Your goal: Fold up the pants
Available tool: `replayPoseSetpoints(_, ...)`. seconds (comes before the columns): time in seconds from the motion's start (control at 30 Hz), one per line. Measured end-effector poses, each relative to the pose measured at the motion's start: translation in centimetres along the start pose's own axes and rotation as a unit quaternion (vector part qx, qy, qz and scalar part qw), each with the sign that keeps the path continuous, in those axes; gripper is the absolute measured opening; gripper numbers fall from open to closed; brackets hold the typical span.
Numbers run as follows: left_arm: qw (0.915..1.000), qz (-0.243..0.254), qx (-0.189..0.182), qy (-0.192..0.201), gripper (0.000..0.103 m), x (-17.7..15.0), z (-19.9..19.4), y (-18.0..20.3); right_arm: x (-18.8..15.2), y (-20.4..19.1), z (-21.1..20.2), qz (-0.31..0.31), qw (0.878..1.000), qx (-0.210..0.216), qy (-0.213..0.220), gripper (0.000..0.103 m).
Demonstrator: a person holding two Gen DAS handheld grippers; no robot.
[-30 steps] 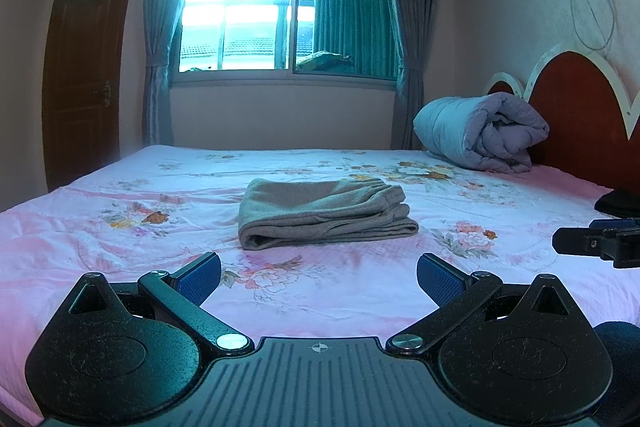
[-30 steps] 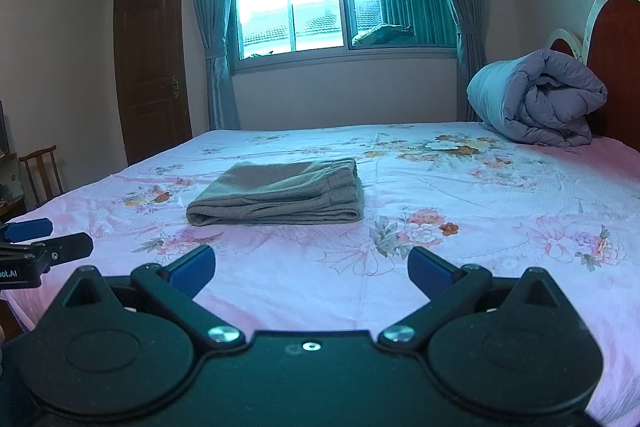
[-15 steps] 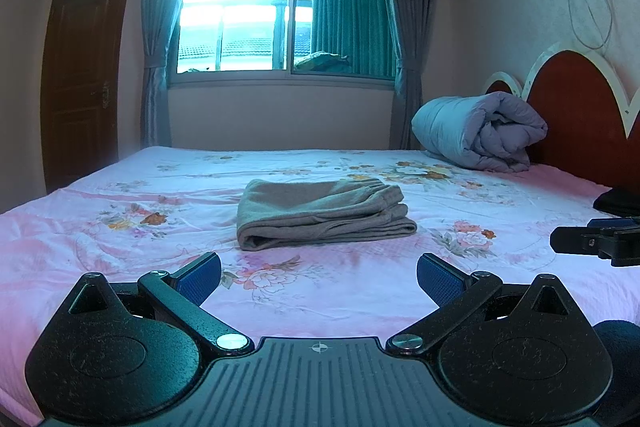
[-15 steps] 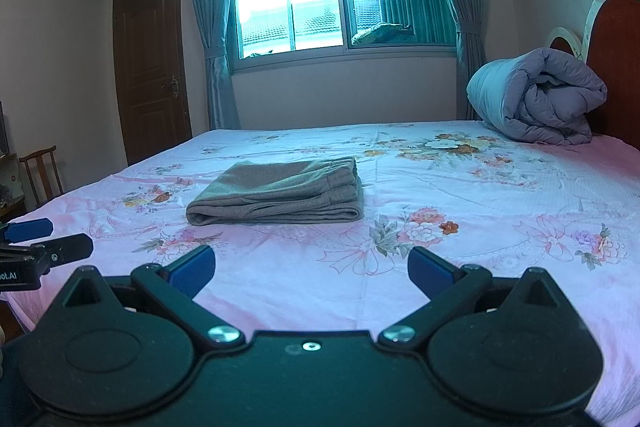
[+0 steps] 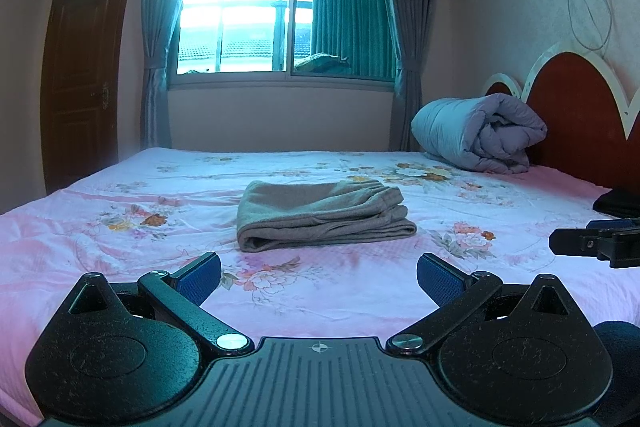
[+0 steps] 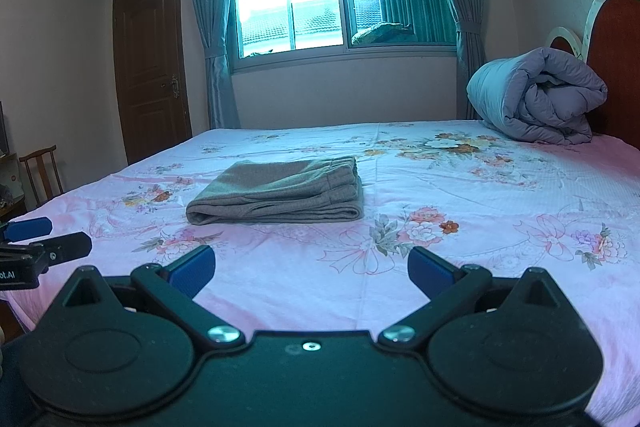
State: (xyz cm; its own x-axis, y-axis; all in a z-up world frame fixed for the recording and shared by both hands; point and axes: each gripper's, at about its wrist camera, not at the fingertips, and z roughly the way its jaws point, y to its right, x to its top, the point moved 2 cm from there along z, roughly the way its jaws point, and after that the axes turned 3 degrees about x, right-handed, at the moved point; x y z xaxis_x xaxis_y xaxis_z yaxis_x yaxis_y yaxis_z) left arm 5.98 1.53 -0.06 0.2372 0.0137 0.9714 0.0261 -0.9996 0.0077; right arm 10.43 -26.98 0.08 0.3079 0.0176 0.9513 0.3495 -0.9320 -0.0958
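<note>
Bedroom, pink floral bed (image 5: 120,259): the pants (image 5: 320,221) lie mid-bed, already folded into a compact stack.
I hold my left tool (image 5: 318,273) and right tool (image 6: 310,269) wide open, empty, well short of the pants; a rolled quilt (image 6: 536,99) sits by the headboard, nothing between.

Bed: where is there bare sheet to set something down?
Bare floral sheet lies between the folded grey-brown pants and the rolled grey quilt, and between pants and both open grippers. The headboard end is crowded.
</note>
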Motion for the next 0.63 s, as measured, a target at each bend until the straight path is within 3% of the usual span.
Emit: replayPoseSetpoints(0.63,0.9998,0.017,0.008,-0.003,0.103,0.05,0.15,0.17,-0.02,-0.06,-0.05,0.001,1.000,0.000,-0.001,0.097)
